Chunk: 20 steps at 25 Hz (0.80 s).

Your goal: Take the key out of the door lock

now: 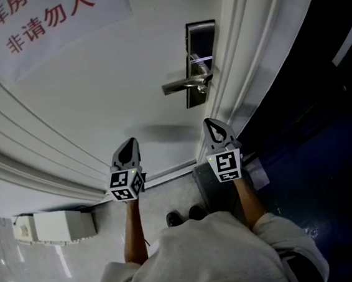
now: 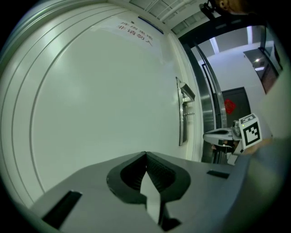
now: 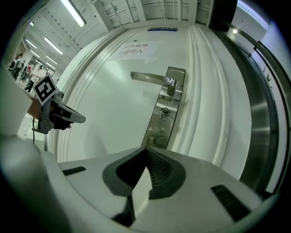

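Both claws are pressed together on nothing, the right gripper (image 3: 145, 151) facing the steel lock plate (image 3: 160, 129), where the key (image 3: 163, 113) (a small loop hangs from it) sits below the lever handle (image 3: 152, 77), well apart from the claw, while the left gripper (image 2: 145, 154) faces the white door (image 2: 100, 100) further left.
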Available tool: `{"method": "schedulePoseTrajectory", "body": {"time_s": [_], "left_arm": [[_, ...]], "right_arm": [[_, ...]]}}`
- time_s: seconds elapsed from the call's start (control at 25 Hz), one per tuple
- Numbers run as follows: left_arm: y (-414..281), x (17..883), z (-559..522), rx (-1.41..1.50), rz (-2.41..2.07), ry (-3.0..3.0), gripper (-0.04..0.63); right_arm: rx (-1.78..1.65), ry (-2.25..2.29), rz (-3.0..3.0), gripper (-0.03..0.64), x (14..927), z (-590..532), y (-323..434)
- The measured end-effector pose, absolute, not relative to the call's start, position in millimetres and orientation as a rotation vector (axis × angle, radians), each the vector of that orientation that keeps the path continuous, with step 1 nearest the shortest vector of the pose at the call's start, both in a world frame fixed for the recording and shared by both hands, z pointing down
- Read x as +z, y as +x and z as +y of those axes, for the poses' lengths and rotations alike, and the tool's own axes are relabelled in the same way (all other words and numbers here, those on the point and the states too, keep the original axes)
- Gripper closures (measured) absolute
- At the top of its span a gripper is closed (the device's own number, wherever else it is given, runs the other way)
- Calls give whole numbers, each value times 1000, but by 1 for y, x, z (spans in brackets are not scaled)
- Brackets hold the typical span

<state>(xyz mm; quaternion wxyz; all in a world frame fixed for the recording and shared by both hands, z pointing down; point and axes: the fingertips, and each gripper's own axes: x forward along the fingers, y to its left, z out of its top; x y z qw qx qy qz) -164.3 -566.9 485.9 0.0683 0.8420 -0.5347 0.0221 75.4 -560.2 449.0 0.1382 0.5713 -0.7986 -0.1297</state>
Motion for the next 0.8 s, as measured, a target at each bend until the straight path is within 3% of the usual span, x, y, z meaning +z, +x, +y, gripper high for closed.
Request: {"method": "schedulePoseTrajectory", "body": {"time_s": [0.8], "left_arm": [[-158,480,-562,33,-1578,2557,577]], "right_arm": [[-979,1447,-1977,595,355,-581,78]]}}
